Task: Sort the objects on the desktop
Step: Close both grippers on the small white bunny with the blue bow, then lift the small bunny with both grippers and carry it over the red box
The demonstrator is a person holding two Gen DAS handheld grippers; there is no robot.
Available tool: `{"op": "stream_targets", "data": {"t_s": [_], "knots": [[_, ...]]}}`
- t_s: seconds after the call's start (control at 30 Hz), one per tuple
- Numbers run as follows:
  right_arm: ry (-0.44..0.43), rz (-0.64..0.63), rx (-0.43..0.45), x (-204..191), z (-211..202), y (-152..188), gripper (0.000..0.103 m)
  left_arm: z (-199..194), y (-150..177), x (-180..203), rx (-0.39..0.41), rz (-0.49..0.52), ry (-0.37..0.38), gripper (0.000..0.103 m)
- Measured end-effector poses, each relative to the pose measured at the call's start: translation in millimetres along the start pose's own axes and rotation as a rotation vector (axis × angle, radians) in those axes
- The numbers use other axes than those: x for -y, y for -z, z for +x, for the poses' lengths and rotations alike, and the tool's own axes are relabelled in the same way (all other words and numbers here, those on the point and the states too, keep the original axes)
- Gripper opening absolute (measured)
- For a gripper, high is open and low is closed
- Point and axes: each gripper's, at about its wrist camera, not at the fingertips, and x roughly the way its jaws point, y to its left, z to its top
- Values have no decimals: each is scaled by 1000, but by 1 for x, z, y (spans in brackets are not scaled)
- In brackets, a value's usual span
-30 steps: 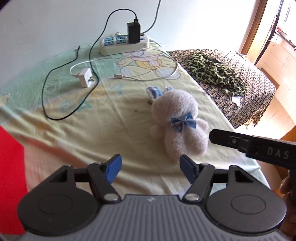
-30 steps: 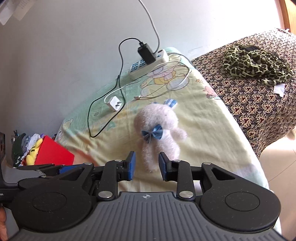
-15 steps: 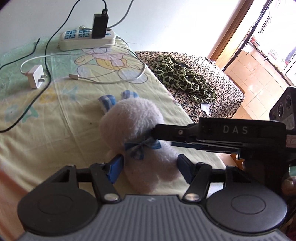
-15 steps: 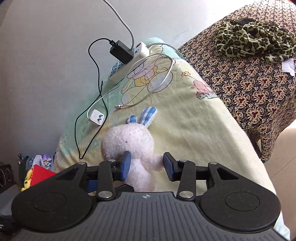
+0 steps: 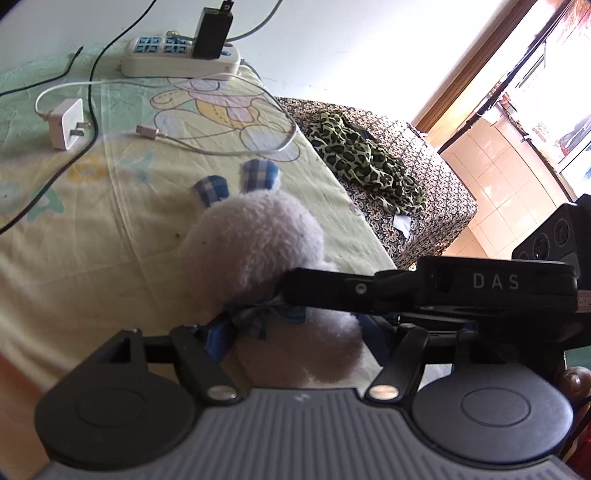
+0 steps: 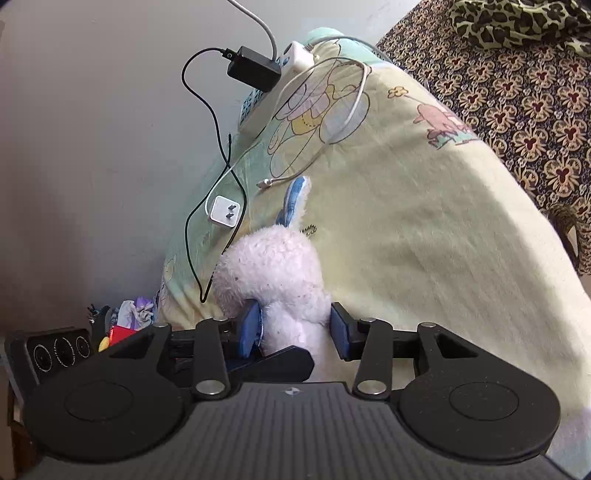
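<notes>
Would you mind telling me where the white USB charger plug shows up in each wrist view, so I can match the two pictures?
Left wrist view: the white charger plug lies at the upper left on the yellow-green sheet, left of the plush rabbit.
Right wrist view: the plug sits left of centre, just above the rabbit.
Shared landmark: the black adapter plugged into the power strip.

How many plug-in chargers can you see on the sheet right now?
2. A black charger is plugged into the white power strip by the wall. A white charger lies unplugged on the sheet, beyond the plush rabbit. The tools may hide others.
</notes>
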Motion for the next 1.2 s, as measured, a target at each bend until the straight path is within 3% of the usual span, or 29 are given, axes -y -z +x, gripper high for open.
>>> {"op": "stream_targets", "data": {"t_s": [0.13, 0.7, 0.97, 1.2], "knots": [[26, -36, 18, -10, -6, 6, 37, -14, 3, 0, 7, -13, 27, 68], [-60, -247, -2, -99, -46, 87, 37, -149, 77, 28, 186, 47, -76, 68], [-187, -301, -29, -148, -33, 121, 37, -225, 102, 14, 313, 78, -211, 68], [-249, -361, -4, -205, -7, 153, 37, -285, 114, -26, 374, 95, -244, 68]]}}
